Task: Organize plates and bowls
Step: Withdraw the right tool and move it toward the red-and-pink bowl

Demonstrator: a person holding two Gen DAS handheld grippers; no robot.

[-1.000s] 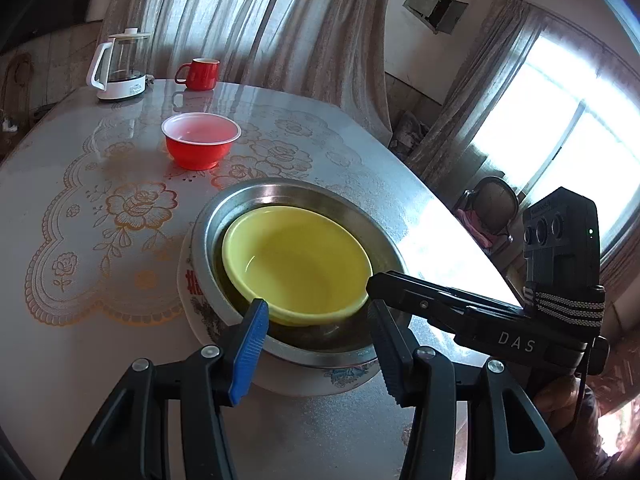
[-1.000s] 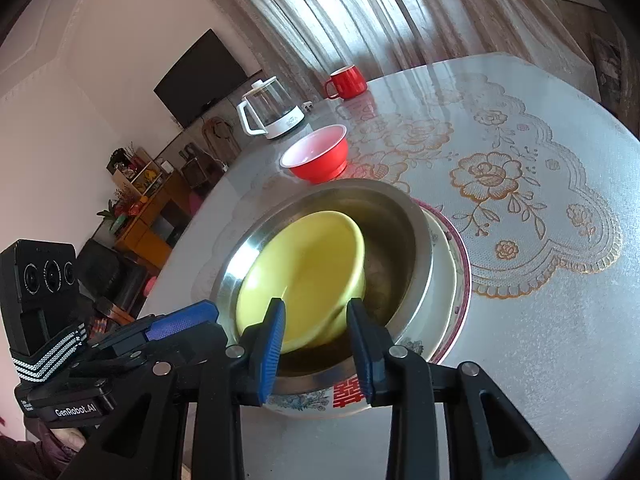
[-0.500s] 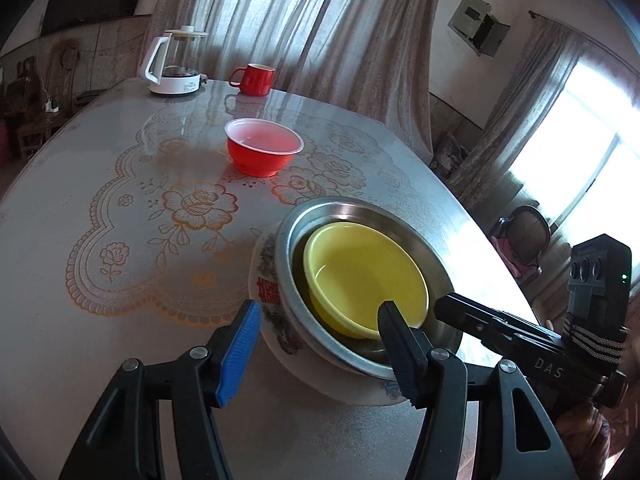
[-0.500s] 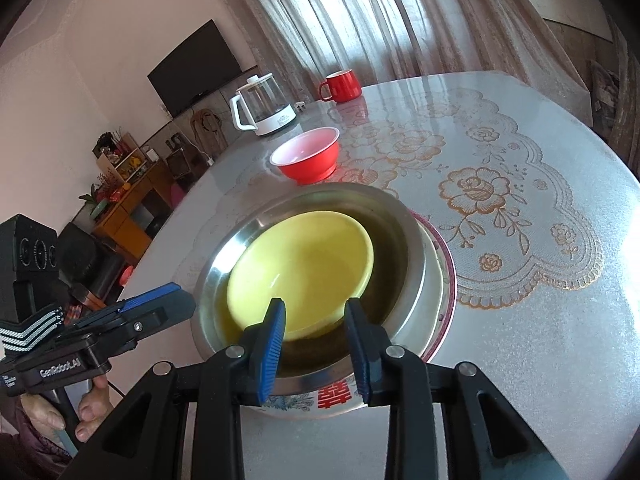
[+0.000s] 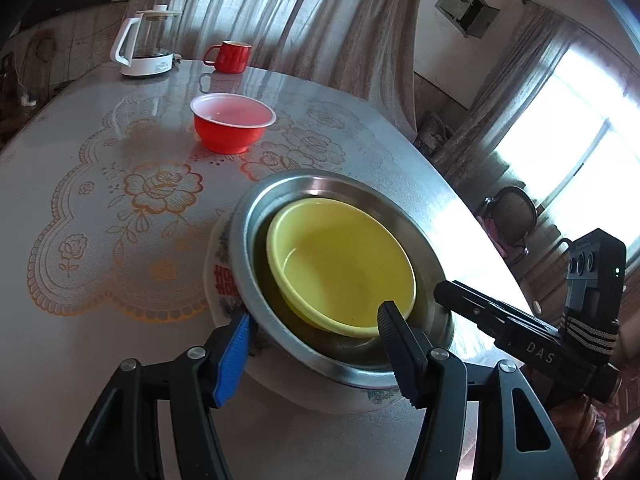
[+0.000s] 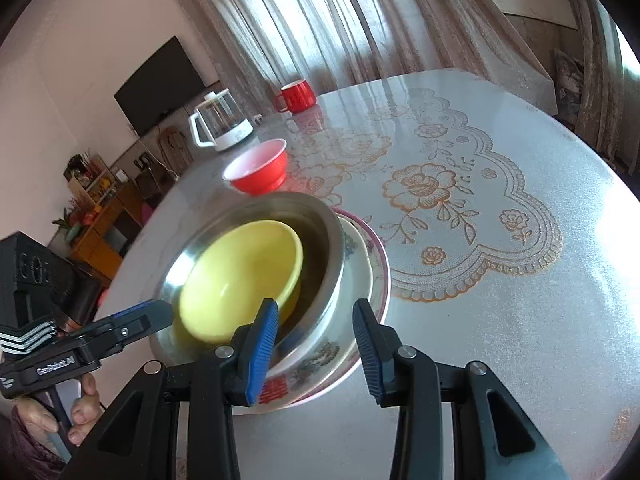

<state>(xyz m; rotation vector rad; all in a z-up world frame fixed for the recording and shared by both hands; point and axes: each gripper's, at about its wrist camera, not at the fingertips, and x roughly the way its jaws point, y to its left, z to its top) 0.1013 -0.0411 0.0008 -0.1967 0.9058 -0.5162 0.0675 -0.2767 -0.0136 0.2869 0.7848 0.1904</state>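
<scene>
A yellow bowl (image 5: 340,268) sits inside a steel bowl (image 5: 256,216), which rests on a floral white plate (image 5: 218,280). The stack also shows in the right wrist view: yellow bowl (image 6: 240,276), steel bowl (image 6: 320,224), plate (image 6: 368,256). A red bowl (image 5: 232,122) (image 6: 260,170) stands alone farther back. My left gripper (image 5: 314,320) is open, its jaws straddling the stack's near rim. My right gripper (image 6: 316,316) is open, its jaws either side of the steel bowl's rim.
A glass kettle on a white base (image 5: 146,46) (image 6: 220,124) and a red mug (image 5: 232,56) (image 6: 296,96) stand at the table's far end. A lace-pattern mat (image 6: 460,216) covers the tabletop. The table edge (image 5: 480,216) runs close to the stack on the window side.
The right gripper has opened wider and shifted right, to the steel bowl's rim. The left gripper has moved closer to the stack. The bowls have not moved.
</scene>
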